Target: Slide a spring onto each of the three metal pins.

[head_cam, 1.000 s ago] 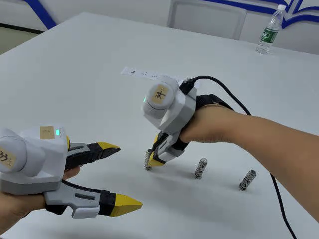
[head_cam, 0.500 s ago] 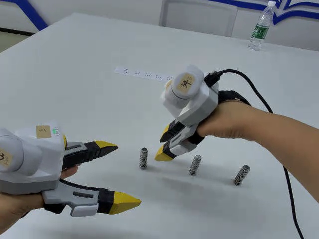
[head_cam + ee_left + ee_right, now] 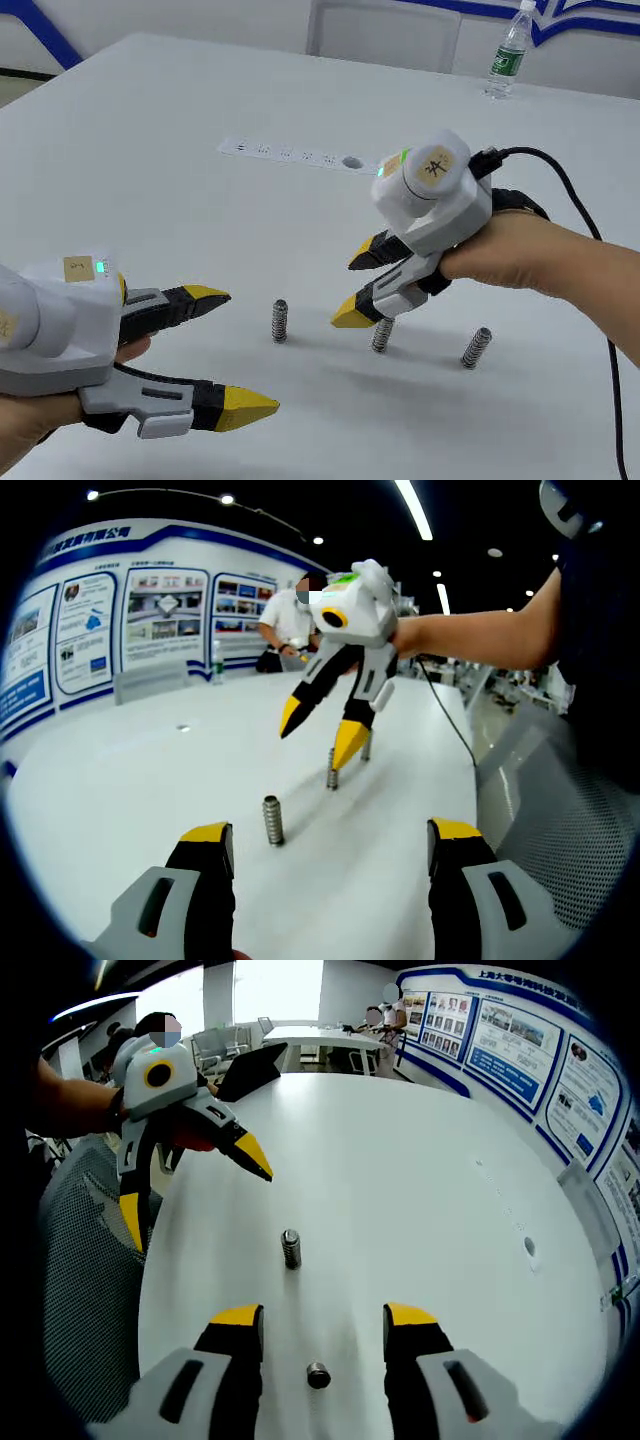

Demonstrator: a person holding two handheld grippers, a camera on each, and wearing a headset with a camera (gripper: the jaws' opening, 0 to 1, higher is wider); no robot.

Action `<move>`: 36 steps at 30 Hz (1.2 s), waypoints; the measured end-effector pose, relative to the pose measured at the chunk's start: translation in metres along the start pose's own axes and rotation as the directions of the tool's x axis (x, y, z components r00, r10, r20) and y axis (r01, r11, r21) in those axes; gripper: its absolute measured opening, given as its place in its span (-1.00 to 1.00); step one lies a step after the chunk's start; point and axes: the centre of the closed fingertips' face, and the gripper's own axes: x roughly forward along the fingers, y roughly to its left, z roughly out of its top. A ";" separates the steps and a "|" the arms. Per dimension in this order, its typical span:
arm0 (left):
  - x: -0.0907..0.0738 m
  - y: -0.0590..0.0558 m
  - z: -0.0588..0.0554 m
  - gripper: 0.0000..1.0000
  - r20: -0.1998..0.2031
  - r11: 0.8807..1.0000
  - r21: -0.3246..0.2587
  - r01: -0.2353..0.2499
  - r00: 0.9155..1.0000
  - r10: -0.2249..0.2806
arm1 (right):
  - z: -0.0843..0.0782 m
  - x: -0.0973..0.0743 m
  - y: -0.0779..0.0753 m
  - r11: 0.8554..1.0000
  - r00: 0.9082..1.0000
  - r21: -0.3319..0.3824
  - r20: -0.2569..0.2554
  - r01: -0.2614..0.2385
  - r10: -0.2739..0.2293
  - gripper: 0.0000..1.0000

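We note the right tongs (image 3: 352,292) have lifted off the left spring (image 3: 279,321) and hang open, empty, over the middle spring (image 3: 382,335); left tongs (image 3: 240,350) wide, empty, lower left. With the right spring (image 3: 476,347), all three stand lower centre on the table (image 3: 150,180); we judge the task done

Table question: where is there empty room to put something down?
Big bare table left of the power strip, and more between the strip and the water bottle. Crowded: the three springs, with the left claw and right claw close by.
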 end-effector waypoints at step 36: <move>0.004 0.003 0.004 0.67 0.001 1.000 0.000 0.000 1.000 0.000 | -0.053 -0.087 -0.017 0.964 0.947 0.164 0.213 0.209 -0.241 0.64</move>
